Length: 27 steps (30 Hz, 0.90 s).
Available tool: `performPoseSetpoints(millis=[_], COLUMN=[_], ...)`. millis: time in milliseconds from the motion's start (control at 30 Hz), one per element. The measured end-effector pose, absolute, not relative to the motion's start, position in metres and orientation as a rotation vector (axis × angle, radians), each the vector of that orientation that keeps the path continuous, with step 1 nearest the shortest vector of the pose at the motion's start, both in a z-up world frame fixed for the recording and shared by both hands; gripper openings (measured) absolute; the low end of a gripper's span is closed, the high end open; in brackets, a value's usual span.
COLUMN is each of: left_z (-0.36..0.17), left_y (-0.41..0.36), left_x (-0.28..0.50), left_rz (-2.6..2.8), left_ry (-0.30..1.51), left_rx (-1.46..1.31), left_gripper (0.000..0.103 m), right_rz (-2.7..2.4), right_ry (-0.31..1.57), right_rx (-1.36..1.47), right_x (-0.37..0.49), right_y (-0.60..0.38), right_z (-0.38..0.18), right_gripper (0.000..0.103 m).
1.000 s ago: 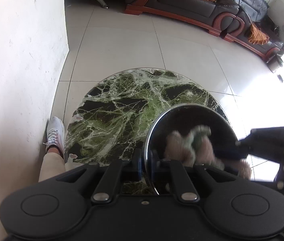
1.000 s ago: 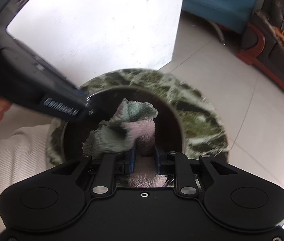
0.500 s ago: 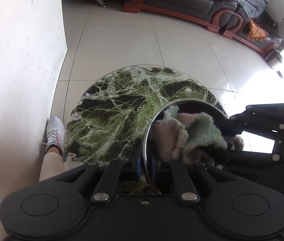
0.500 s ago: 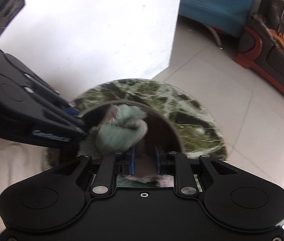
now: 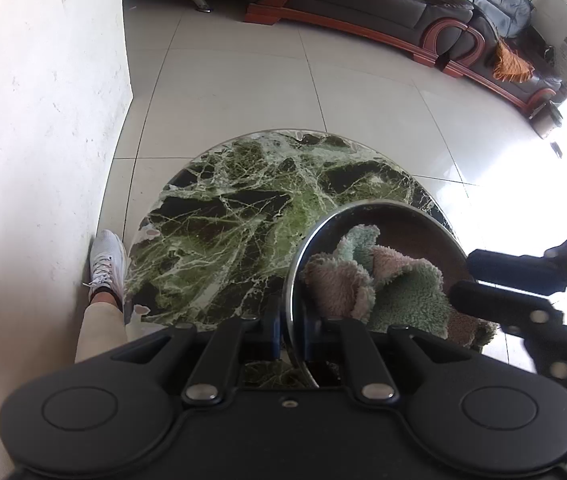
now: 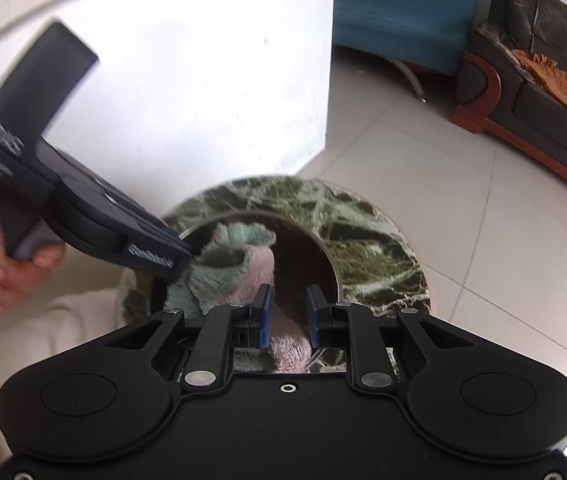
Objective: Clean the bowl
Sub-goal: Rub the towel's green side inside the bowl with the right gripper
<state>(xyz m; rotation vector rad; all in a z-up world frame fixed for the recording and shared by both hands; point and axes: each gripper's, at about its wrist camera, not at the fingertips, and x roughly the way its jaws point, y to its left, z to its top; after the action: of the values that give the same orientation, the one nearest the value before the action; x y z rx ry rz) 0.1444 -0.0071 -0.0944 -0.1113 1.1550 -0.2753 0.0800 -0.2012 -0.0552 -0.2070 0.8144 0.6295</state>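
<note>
The bowl [image 5: 379,216] is held at the near right edge of the round marble table [image 5: 243,208], its rim pinched between the clenched jaws of the left gripper [image 5: 293,332]. The cloth [image 5: 367,280], pink and green, lies bunched inside the bowl and is clamped in the right gripper [image 6: 287,312], whose jaws are narrowly parted around a pink fold. For a good wipe, the cloth should be swept round the whole inner wall with steady pressure, while the rim is kept firmly braced so the bowl is not dragged off the table edge.
</note>
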Motion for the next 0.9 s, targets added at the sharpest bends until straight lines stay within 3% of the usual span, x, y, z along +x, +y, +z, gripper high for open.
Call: performPoseSetpoints(millis=[133, 600, 733, 900], left_z=[-0.095, -0.095, -0.096, -0.097], left_y=[-0.008, -0.006, -0.006, -0.006], left_x=[0.145, 0.147, 0.148, 0.148], left_rz=[-0.279, -0.285, -0.286, -0.288], left_ry=[1.154, 1.158, 1.161, 1.163], left_rx=[-0.109, -0.109, -0.11, -0.109], left_gripper=[0.009, 0.01, 0.01, 0.01], right_rz=[0.686, 0.616, 0.629, 0.725], right_ry=[0.767, 0.881, 0.796, 0.733], right_rx=[-0.169, -0.25, -0.202, -0.274], right_x=[0.075, 0.104, 0.096, 0.079], right_y=[-0.202, -0.183, -0.192, -0.183], right_z=[-0.04, -0.084, -0.061, -0.051], right_gripper=[0.025, 0.021, 0.029, 0.029])
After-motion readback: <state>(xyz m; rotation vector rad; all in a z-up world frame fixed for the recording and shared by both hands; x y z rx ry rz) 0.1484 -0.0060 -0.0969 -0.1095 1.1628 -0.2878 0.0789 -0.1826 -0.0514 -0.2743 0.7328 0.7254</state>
